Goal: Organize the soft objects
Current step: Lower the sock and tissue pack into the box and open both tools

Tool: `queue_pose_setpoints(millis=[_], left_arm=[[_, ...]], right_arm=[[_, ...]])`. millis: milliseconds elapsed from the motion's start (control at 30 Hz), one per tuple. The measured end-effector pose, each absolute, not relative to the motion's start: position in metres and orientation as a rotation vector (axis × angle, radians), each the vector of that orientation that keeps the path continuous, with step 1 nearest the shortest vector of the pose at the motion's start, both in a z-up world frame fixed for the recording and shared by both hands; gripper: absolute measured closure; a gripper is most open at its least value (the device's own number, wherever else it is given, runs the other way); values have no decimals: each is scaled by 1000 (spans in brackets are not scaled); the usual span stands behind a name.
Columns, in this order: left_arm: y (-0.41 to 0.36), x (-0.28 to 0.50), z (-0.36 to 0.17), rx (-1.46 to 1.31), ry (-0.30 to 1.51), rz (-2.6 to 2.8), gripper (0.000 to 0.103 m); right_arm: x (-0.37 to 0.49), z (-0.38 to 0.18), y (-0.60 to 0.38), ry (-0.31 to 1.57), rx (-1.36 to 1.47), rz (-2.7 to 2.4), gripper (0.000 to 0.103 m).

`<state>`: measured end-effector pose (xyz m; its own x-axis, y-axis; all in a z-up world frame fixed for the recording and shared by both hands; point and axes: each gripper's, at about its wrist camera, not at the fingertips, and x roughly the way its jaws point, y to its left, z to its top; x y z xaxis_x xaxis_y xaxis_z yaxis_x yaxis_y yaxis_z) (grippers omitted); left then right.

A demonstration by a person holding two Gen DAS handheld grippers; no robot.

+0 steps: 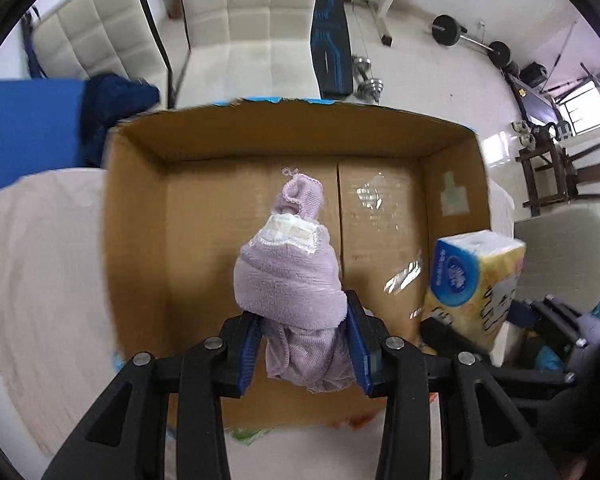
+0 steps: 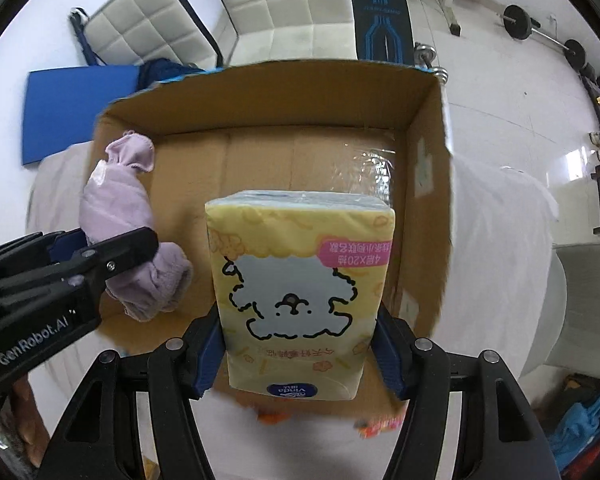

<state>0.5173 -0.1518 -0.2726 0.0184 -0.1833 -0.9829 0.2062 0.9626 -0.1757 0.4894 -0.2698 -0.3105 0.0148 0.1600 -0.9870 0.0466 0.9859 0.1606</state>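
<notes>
box bare yet — my left tongs clamp the sock, right tongs the tissues — both left to drop.

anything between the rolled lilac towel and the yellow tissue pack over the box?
Nothing: only bare cardboard box floor shows between rolled lilac towel and yellow tissue pack in the right wrist view.

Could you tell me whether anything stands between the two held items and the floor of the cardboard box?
Nothing visible does: the lilac cloth bundle and the tissue pack hang over the open cardboard box, whose floor below them looks bare.
</notes>
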Motion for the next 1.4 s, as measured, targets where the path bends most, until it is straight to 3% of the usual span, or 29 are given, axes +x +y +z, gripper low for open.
queue_pose_setpoints(millis=[300,600,767,867,967,1033,1100,1167,1400], left_arm=[[-174,565,-333,25,1654,-352,67],[-182,585,-352,58,1692,-319,62],[-175,586,-350,27,1676,-280,47],[-171,585,-344,18,1665,-278,46],[-166,584,-334,29,1629,-277,28],[-162,579,-322,49,1590,-268,24],[-156,573,-313,67,1557,-255,15],[-148,566,-305,87,1516,-218,6],[-124,527,-266,107,1362,-133,1]], right_arm=[[538,-368,-274,1615,127,72,37],[553,-393,-280,1662,124,46,33],[550,-385,-282,1674,129,40,22],[545,-372,-281,1662,111,37,16],[541,-361,-284,1656,108,34,12],[533,-350,-284,1652,113,25,12],[526,-341,-287,1635,131,23,0],[512,-329,-287,1615,151,7,0],[481,-318,-266,1549,170,-14,0]])
